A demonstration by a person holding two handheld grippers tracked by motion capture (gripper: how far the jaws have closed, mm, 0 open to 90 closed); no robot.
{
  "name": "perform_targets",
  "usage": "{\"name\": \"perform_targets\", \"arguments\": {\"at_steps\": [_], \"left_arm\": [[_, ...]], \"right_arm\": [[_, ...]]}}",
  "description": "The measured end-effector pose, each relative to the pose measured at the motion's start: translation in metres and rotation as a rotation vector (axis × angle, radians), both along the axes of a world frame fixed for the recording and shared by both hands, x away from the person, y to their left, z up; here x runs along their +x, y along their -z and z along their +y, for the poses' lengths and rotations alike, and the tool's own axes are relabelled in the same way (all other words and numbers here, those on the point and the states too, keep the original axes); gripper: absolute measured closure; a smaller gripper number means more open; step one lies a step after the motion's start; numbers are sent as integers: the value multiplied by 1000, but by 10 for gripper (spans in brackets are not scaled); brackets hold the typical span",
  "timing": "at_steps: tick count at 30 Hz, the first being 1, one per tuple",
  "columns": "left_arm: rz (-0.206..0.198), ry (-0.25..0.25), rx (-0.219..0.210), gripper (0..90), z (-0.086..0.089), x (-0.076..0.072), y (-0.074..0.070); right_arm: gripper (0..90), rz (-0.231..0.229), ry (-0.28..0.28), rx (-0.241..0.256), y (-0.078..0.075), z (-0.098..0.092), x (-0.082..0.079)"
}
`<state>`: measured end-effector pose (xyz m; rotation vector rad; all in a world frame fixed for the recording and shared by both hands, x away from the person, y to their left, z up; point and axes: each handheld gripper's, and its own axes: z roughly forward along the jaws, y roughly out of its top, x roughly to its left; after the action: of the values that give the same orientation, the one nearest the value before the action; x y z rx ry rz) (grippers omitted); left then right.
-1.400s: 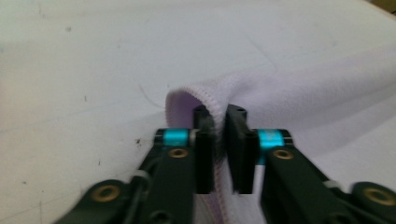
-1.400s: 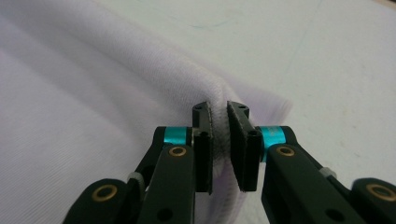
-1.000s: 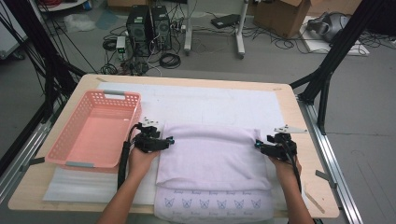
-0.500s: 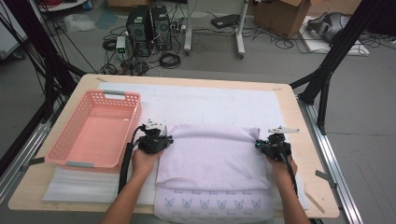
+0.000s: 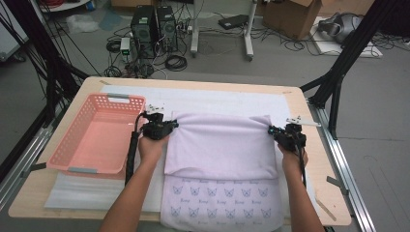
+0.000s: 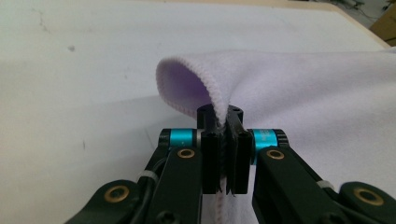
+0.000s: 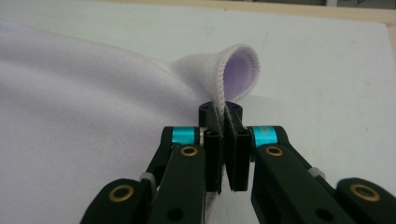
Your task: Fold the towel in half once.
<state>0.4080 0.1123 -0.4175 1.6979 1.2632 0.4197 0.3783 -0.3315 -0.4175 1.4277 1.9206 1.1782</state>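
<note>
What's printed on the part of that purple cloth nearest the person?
Rows of small blue cat-face shapes on the pale lilac cloth, clearest in the high view.

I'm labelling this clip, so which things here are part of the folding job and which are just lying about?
In use: lilac towel, left hand-held gripper, right hand-held gripper, white mat.
Lying about: pink basket, cardboard box, computer towers.

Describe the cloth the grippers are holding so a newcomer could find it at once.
Start at the wooden table and find the white mat on it, right of the pink basket. The lilac cloth lies there, folded over, both far corners pinched. Its near flap bears small blue butterfly prints.
</note>
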Motion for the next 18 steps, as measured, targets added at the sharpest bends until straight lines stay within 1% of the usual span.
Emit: {"name": "perform_targets", "arguments": {"at_steps": [1, 2, 4, 6, 8, 9, 10, 11, 12, 14, 15, 18], "left_arm": [[-8, -5, 0, 861, 0, 6, 0], [-2, -5, 5, 861, 0, 9, 0], [8, -9, 17, 860, -1, 19, 1], [15, -17, 10, 860, -1, 28, 1], [23, -16, 9, 860, -1, 37, -1], [9, -18, 3, 860, -1, 41, -3], [8, -24, -6, 860, -1, 46, -5], [16, -19, -1, 861, -2, 52, -7], [4, -19, 8, 861, -2, 54, -9], [-16, -31, 0, 861, -4, 60, -11], [-13, -32, -8, 862, -5, 63, -12], [-9, -26, 6, 860, -7, 66, -9]], "right_arm": [[872, -9, 2, -7, -1, 0, 4], [872, -13, 3, -12, -2, 0, 10], [871, -19, 3, -5, -4, 0, 17], [871, -24, 5, -7, -6, 1, 25], [871, -18, 9, -12, -7, 2, 33], [871, -19, 7, -16, -8, 2, 37], [871, -28, 10, -21, -8, 2, 40], [871, -25, 17, -9, -8, 2, 43], [871, -26, 23, -1, -7, 0, 47], [871, -30, 34, 19, -6, -1, 52], [871, -46, 42, 25, -5, -1, 54], [870, -35, 53, 43, -2, -2, 60]]}}
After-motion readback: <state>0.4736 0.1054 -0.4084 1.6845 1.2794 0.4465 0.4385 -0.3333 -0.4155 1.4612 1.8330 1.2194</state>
